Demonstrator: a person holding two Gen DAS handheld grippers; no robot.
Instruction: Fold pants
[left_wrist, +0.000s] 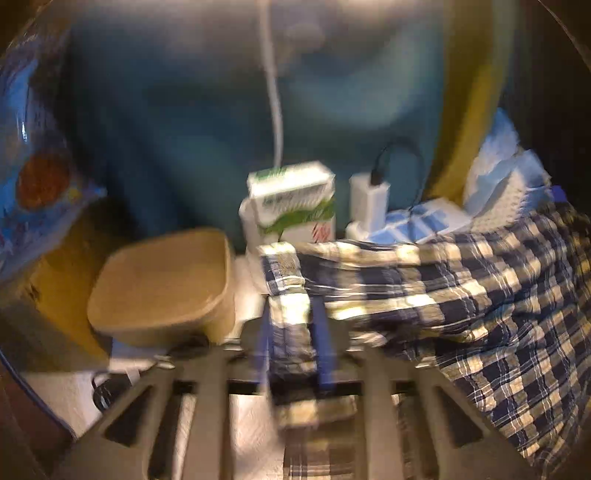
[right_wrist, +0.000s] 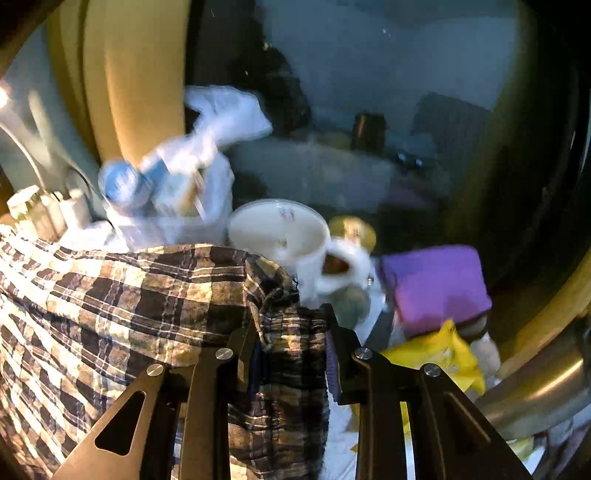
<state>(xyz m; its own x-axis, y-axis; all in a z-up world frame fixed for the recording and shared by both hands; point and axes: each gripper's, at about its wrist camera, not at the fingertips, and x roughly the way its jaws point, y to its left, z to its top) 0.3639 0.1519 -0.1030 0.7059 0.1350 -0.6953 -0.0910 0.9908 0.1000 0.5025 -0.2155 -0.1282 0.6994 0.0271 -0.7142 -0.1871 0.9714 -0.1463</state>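
Observation:
The pants (left_wrist: 480, 295) are dark-blue and cream plaid and lie bunched across the right of the left wrist view. A narrow band of them runs down between the blue pads (left_wrist: 321, 350) of my left gripper (left_wrist: 291, 314). Its jaws stand apart around that band, and the blur hides whether the pads touch it. In the right wrist view the pants (right_wrist: 110, 302) drape over the left half. My right gripper (right_wrist: 291, 317) is shut on a gathered fold at their edge.
Behind the pants stand a brown lidded tub (left_wrist: 162, 284), a green-and-white carton (left_wrist: 295, 199) and a white charger (left_wrist: 369, 199). A blue snack bag (left_wrist: 33, 184) hangs at the left. Near the right gripper are a white mug (right_wrist: 291, 240), a purple pouch (right_wrist: 436, 284) and a yellow packet (right_wrist: 443, 358).

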